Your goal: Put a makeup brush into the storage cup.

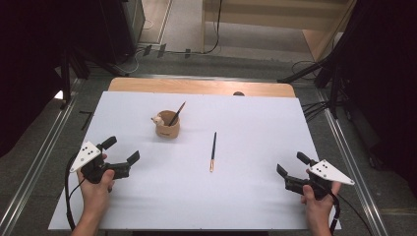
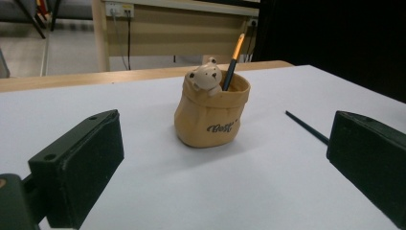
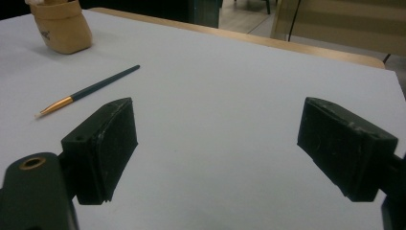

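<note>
White tabletop (image 1: 147, 196) | dark paintbrush (image 1: 213, 151) lay flat right of the tan pot (image 1: 167, 126), long axis running near-to-far | left tool (image 1: 120, 156) and right tool (image 1: 291, 169) both wide open, empty | brush roughly midway, ahead of both.

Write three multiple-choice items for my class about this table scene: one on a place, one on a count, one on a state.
1. Where does the loose brush lie?
A. inside the holder
B. flat on the white table, right of the holder
C. between a tool's jaws

2. How many brushes are in view in all?
A. one
B. two
C. four

3. How do the jaws of the right tool stand?
A. apart, with nothing between them
B. closed on a brush
C. closed on the holder

Answers: 1 B, it lies on the table apart from the holder; 2 B, a second brush stands in the holder; 3 A, the right gripper view shows bare table between them.
</note>
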The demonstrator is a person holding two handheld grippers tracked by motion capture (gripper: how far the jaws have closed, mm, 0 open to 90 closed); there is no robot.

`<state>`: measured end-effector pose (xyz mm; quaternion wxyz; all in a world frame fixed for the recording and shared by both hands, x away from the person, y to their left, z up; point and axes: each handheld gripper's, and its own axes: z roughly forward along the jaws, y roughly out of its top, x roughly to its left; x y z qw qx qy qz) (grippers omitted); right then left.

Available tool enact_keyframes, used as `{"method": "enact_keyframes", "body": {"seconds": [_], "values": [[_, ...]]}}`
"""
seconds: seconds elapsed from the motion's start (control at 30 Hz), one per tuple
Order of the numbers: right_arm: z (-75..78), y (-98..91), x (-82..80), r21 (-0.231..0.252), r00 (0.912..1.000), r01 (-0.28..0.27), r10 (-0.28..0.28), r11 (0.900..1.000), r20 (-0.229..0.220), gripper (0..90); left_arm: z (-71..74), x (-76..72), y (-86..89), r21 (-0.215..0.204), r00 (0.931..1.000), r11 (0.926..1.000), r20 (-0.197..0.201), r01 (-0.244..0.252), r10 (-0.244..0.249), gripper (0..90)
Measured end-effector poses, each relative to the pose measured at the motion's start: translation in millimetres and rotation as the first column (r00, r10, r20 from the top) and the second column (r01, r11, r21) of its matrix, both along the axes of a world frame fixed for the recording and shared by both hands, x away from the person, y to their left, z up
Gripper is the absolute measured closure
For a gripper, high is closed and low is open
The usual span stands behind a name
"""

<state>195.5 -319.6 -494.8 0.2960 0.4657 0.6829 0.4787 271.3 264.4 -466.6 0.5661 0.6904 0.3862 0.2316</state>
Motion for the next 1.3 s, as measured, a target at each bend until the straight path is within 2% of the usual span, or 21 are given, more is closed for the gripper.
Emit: {"method": "enact_keyframes", "body": {"seconds": [0.13,0.33,0.6,1.03,1.17,1.3], "values": [[0.1,-0.5,-0.2,-0.002,1.0,0.005,-0.005,1.0,0.0,13.9,-2.2,-5.2,4.0,0.016,0.9997,0.9996,0.007,-0.022,0.022,0.0],[-0.1,-0.5,0.0,-0.001,1.0,-0.001,0.001,1.0,0.001,14.0,-4.6,-11.5,14.5,0.003,0.9998,0.9998,-0.003,-0.021,0.021,0.0],[-0.4,0.1,0.3,-0.002,1.0,0.005,-0.005,1.0,0.002,14.0,-8.7,-22.0,21.5,0.019,0.9998,0.9997,-0.012,-0.016,0.016,0.0],[2.7,4.3,1.0,0.0,0.9997,0.019,-0.019,0.9998,0.012,13.9,-9.2,-22.7,23.7,0.01,0.9998,0.9997,-0.003,-0.021,0.021,0.0],[7.8,7.9,3.8,0.03,0.9997,0.017,-0.017,0.9994,0.018,13.9,-10.0,-22.7,25.6,0.009,0.9996,0.9996,-0.003,-0.028,0.028,0.0],[15.3,12.6,9.0,0.024,0.9994,0.004,-0.004,0.9997,0.035,13.8,-8.3,-22.3,25.6,0.002,0.9995,0.9996,0.008,-0.029,0.029,0.0]]}}
